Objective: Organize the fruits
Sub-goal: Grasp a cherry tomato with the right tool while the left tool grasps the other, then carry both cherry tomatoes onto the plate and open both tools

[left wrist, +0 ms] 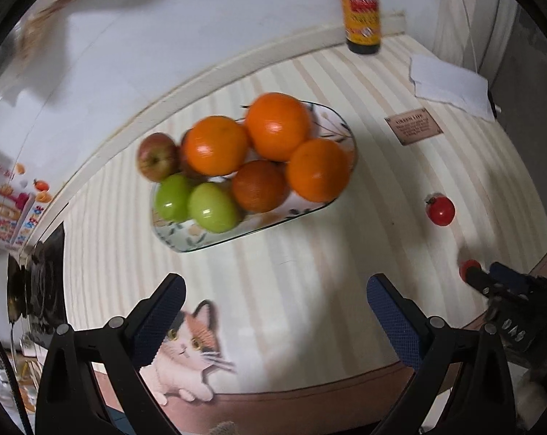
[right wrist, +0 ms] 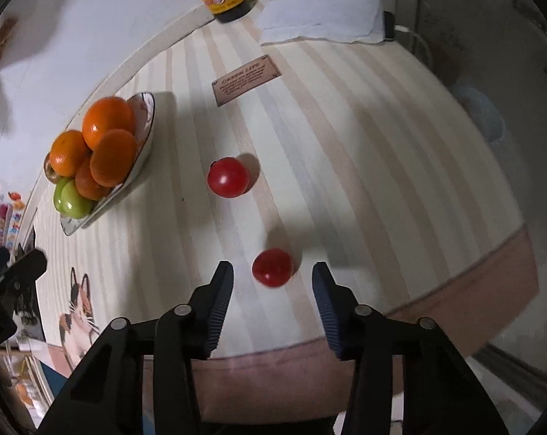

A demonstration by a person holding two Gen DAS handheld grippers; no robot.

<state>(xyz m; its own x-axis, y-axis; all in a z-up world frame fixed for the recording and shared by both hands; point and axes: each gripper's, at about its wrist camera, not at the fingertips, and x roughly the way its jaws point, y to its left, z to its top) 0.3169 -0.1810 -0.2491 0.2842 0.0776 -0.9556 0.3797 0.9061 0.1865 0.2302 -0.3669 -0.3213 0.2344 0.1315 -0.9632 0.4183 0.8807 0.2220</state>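
A flowered oval plate (left wrist: 208, 244) holds three oranges (left wrist: 278, 126), a darker orange, two green fruits (left wrist: 212, 207) and a red apple (left wrist: 157, 156). My left gripper (left wrist: 276, 279) hangs open in front of the plate with nothing between its fingers. Two small red tomatoes lie on the striped mat to the right of the plate (right wrist: 146, 108). The near tomato (right wrist: 272, 267) sits between the fingertips of my right gripper (right wrist: 271, 266), with a gap on both sides. The far tomato (right wrist: 227, 177) lies free beyond it.
A dark bottle with a yellow label (left wrist: 360, 11) stands at the back edge by the wall. A folded white cloth (right wrist: 320, 18) lies beside it. A brown printed label (right wrist: 246, 79) and a cat picture (left wrist: 190, 348) are part of the mat. The table's front edge runs just below both grippers.
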